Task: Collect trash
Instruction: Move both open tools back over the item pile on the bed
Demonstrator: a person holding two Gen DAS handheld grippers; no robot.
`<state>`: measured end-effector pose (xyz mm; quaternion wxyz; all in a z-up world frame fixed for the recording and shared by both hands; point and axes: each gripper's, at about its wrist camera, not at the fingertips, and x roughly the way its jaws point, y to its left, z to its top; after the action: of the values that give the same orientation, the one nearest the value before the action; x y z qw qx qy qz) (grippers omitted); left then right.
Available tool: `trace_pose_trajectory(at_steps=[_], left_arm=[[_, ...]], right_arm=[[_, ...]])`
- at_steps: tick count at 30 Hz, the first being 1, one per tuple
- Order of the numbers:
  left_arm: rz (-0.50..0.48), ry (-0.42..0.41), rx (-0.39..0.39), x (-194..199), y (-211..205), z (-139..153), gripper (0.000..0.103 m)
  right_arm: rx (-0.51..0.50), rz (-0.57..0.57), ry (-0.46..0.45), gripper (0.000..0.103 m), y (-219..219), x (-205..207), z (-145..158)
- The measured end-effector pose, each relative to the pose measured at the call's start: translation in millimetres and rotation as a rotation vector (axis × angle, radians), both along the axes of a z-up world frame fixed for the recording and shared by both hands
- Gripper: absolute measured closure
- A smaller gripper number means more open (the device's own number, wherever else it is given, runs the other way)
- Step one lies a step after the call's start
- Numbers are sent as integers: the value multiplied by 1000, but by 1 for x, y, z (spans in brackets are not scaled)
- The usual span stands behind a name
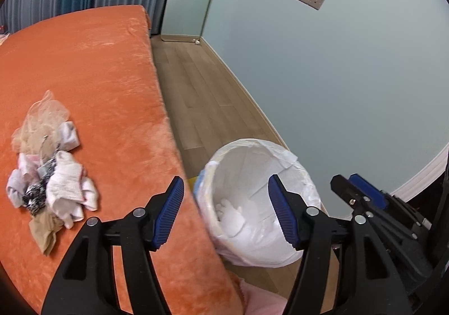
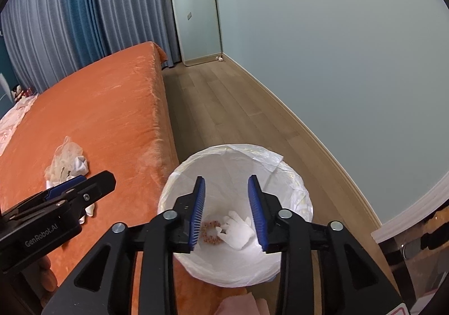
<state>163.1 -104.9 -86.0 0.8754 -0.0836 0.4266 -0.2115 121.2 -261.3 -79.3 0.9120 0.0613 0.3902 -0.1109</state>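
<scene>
A bin with a white bag liner (image 1: pixel 283 152) (image 2: pixel 291 174) stands on the floor beside the bed. A white glove (image 2: pixel 237 229) (image 1: pixel 231 215) and a pinkish beaded ring (image 2: pixel 210 232) lie at its bottom. A pile of trash (image 1: pixel 53 174) (image 2: pixel 68 159), with white socks, a clear plastic bag and patterned scraps, lies on the orange bed. My left gripper (image 1: pixel 226 212) is open and empty, straddling the bed edge and the bin. My right gripper (image 2: pixel 226 212) is open and empty above the bin mouth; it also shows in the left wrist view (image 1: pixel 356 188).
The orange bed cover (image 1: pixel 98 76) (image 2: pixel 106 107) fills the left. Wooden floor (image 2: pixel 230 107) runs between the bed and the pale wall. A mirror (image 2: pixel 196 12) leans at the far end by blue curtains (image 2: pixel 70 15). Pink cloth (image 2: pixel 241 305) lies at the bottom edge.
</scene>
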Motion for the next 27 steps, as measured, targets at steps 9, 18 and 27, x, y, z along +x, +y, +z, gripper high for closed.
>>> trace_pose_trajectory(at_steps=[9,18,27], left_arm=[[138,19,56,-13,81,-16,42],[262,48,103,-28,161,-32,39],[334,50,110,-37,199,-32,36]], right_arm=[[0,117,22,60,67,1,-1],[0,215,56,59,137,6,-13],[-13,284,77,58,174,10,-13]])
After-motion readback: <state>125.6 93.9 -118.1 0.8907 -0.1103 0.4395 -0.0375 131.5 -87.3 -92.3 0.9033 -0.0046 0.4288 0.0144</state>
